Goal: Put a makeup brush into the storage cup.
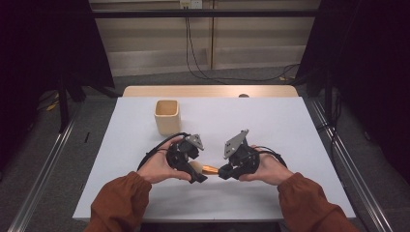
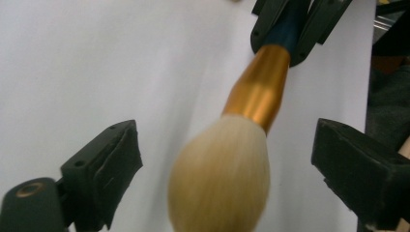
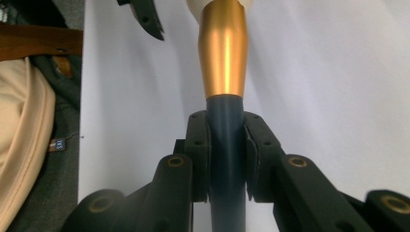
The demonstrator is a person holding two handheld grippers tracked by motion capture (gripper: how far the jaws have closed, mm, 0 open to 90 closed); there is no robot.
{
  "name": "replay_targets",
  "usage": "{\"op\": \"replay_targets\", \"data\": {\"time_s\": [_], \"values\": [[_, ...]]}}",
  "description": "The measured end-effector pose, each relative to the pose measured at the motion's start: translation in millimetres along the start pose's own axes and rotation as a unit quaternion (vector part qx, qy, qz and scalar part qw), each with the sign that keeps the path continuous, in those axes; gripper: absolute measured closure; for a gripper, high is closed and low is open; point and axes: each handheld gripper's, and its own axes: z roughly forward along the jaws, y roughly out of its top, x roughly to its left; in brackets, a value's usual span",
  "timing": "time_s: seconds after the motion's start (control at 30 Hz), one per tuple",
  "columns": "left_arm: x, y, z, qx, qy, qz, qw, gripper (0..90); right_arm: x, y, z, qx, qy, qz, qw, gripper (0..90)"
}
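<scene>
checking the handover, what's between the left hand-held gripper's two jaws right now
The brush's pale bristle head sits between the open jaws of the left hand-held gripper, touching neither, in the left gripper view.

You won't find any readable text, brand or number here. Only candidate: a small clothing tag at the left edge of the right gripper view, sitting on dark fabric beside the orange sleeve. It has a few marks on it, too small and blurred to make out.
</scene>
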Motion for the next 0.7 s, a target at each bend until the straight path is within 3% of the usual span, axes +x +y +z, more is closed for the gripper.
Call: {"op": "replay_targets", "data": {"time_s": [0.3, 0.33, 0.7], "values": [[0.2, -10.4, -8.9, -0.033, 0.019, -0.009, 0.9992, 3.9, -0.3, -9.7, -5.1, -0.012, -0.009, 0.025, 0.9996, 75.4], [1.3, -12.1, -10.4, -0.042, 0.019, -0.017, 0.9988, 4.1, -0.6, -10.7, -5.5, -0.013, -0.011, 0.024, 0.9995, 75.4], [1.4, -31.2, -19.1, -0.061, 0.049, -0.043, 0.996, 4.5, 2.3, -24.8, -8.6, -0.026, -0.039, 0.069, 0.9965, 75.3]]}}
